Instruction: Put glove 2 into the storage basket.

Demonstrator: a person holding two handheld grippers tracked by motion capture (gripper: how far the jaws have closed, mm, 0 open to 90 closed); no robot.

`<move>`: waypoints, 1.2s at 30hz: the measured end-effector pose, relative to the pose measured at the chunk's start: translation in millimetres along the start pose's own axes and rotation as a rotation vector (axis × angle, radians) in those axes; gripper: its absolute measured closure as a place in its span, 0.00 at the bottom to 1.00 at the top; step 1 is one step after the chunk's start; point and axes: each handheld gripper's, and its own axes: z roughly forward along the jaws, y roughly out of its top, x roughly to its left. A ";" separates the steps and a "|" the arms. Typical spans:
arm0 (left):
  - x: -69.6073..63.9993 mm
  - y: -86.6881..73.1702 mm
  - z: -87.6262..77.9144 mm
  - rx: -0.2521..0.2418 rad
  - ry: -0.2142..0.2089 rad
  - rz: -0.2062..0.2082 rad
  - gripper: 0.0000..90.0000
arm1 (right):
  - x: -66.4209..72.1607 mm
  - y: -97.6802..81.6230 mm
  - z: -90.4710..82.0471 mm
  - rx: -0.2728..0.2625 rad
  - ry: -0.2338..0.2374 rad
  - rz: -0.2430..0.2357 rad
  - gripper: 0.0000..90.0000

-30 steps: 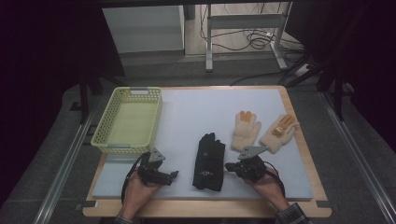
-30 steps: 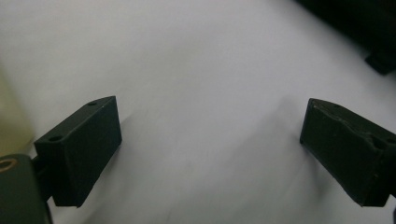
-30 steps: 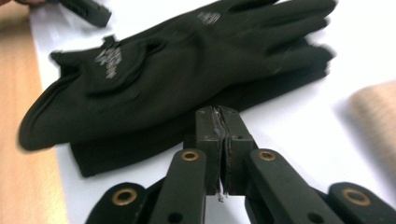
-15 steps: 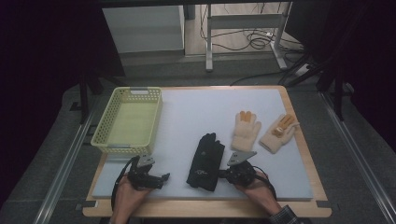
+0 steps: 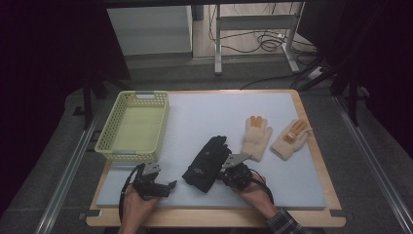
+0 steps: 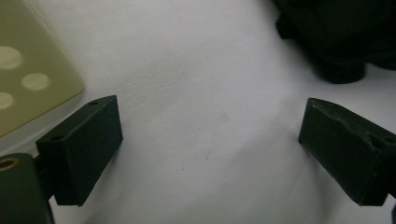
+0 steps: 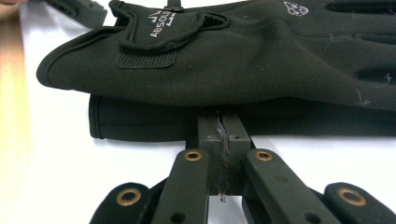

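A pair of black gloves (image 5: 207,163), one stacked on the other, lies near the front middle of the white mat (image 5: 214,117). My right gripper (image 5: 226,171) is shut, jaws pressed flat together, with its tips against the edge of the lower black glove (image 7: 140,123); nothing is pinched between them (image 7: 222,117). At the front left, my left gripper (image 5: 167,185) rests low over the mat and stands open with bare mat between its jaws (image 6: 210,154). A black glove (image 6: 345,37) shows beyond them.
A pale yellow-green perforated basket (image 5: 163,122) with nothing in it stands at the left; its corner (image 6: 28,79) is close to my left gripper. Two cream gloves with orange fingertips (image 5: 256,137) (image 5: 290,139) lie at the right. The table's wooden front edge (image 5: 214,218) is under the forearms.
My right gripper has slid leftward along the front of the mat, and the black gloves have shifted left and tilted with it. The left gripper has barely moved.
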 end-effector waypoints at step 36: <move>-1.6 -1.2 0.9 -0.012 0.009 -0.019 0.05 | -36.9 -26.7 -46.8 -0.028 -0.171 0.077 0.56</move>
